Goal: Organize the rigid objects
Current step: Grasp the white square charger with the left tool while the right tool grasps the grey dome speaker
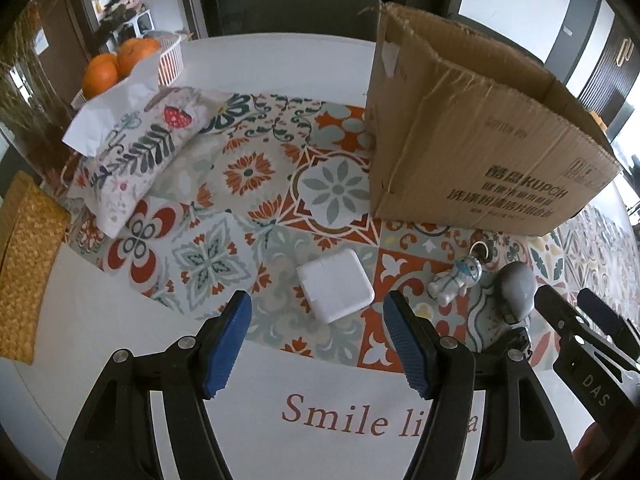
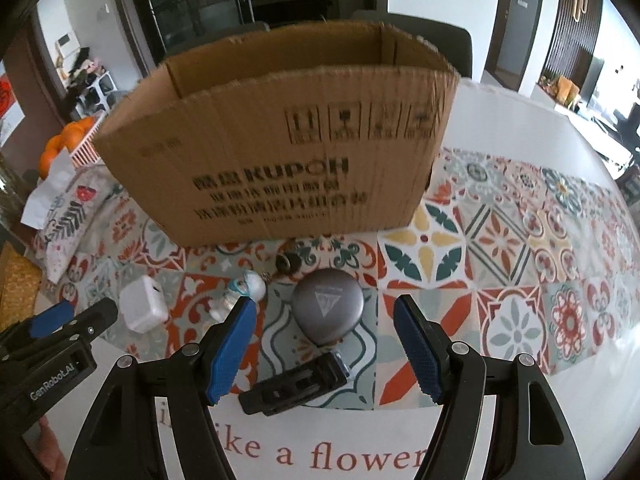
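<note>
Both claws point down at the patterned cloth [image 1: 256, 168], each with its blue pads spread apart and nothing between them. The left claw [image 1: 316, 312] hangs over a white charger [image 1: 335, 286], which lies flat just ahead of its gap. The right claw [image 2: 324, 320] hangs over a grey round case [image 2: 328, 306], which sits between and just ahead of its pads; a black clip [image 2: 296, 384] lies nearer, inside the gap. A small white figurine [image 2: 240, 294] lies by the right claw's left pad. The open cardboard box [image 2: 280, 168] stands beyond both claws, upright, close behind these things.
</note>
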The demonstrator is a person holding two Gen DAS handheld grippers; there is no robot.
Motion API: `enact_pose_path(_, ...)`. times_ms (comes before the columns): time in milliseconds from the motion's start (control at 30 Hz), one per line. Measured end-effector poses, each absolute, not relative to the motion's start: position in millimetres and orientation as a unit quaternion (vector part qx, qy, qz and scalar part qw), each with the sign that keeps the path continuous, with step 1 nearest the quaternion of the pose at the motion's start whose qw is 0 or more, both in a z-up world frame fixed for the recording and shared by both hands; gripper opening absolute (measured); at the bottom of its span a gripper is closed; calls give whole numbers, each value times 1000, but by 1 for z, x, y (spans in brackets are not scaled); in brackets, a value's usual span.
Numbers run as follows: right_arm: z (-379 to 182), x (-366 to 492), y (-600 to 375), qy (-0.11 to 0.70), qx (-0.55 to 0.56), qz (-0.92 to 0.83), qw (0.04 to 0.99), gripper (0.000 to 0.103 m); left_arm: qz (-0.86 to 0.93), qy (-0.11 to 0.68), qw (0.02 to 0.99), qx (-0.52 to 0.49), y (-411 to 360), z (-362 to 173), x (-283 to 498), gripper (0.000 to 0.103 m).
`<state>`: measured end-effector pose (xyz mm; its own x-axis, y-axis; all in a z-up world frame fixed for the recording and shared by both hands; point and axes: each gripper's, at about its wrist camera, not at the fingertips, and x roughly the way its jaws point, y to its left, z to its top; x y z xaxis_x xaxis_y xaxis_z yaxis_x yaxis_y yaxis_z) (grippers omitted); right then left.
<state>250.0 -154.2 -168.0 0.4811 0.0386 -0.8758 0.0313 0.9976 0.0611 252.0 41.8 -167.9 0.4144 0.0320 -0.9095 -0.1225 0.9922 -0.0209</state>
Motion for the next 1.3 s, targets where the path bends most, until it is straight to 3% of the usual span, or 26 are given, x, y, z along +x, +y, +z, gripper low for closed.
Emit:
enact_pose_path(500,-204,268,-153,548,34,0,836,72,52,568,820,-54,42,-208,271,69)
enact_pose_path(1000,-226,294,-162,562,60,8,825,72,42,582,809,-75,40,-213,286,69)
enact_pose_path(1300,-240,305,-154,565,54,13,823,70,45,596,798,-78,41,-222,293,64)
